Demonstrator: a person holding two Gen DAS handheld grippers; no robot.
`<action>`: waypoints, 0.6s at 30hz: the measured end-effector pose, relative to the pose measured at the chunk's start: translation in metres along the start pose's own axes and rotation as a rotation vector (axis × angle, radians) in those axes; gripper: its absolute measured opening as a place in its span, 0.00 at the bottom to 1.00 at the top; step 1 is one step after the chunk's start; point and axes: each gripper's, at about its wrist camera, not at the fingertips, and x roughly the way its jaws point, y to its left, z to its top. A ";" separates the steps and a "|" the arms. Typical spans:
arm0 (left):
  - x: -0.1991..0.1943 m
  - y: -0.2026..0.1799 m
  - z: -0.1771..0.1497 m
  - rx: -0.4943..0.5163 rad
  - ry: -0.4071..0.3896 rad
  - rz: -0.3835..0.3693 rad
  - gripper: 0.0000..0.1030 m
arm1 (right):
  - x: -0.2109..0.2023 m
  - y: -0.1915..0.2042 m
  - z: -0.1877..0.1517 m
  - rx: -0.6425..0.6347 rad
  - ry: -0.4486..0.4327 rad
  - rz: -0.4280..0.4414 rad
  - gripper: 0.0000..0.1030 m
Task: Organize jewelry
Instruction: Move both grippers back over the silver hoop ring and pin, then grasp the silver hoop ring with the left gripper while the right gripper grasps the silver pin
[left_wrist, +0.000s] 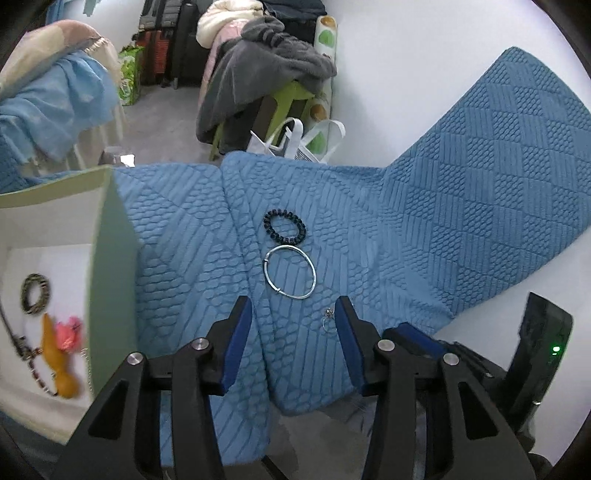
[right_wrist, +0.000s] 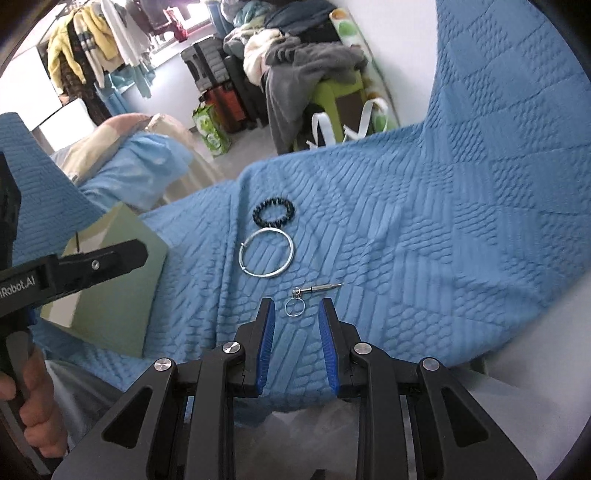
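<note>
On the blue quilted cloth lie a black beaded bracelet, a thin silver bangle just below it, and a small keyring with a tiny screwdriver. My left gripper hovers open and empty just short of the bangle, its right fingertip beside the keyring. In the right wrist view the keyring lies just ahead of my right gripper, its ring between the two tips. That gripper's jaws stand narrowly apart and touch nothing. The bangle and black bracelet lie beyond.
A pale green box with a white inside stands at the left, holding a patterned bracelet, an orange piece, a pink piece and a chain. A hand grips the left tool. Clothes, suitcases and a green stool crowd the room behind.
</note>
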 end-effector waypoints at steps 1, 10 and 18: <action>0.008 0.000 0.001 0.001 0.006 -0.008 0.46 | 0.010 -0.002 0.001 0.007 0.013 0.006 0.22; 0.055 0.003 0.010 0.031 0.044 -0.034 0.46 | 0.064 -0.016 0.010 0.059 0.073 -0.051 0.23; 0.078 0.005 0.015 0.048 0.061 -0.023 0.46 | 0.077 0.010 0.012 -0.110 0.056 -0.175 0.45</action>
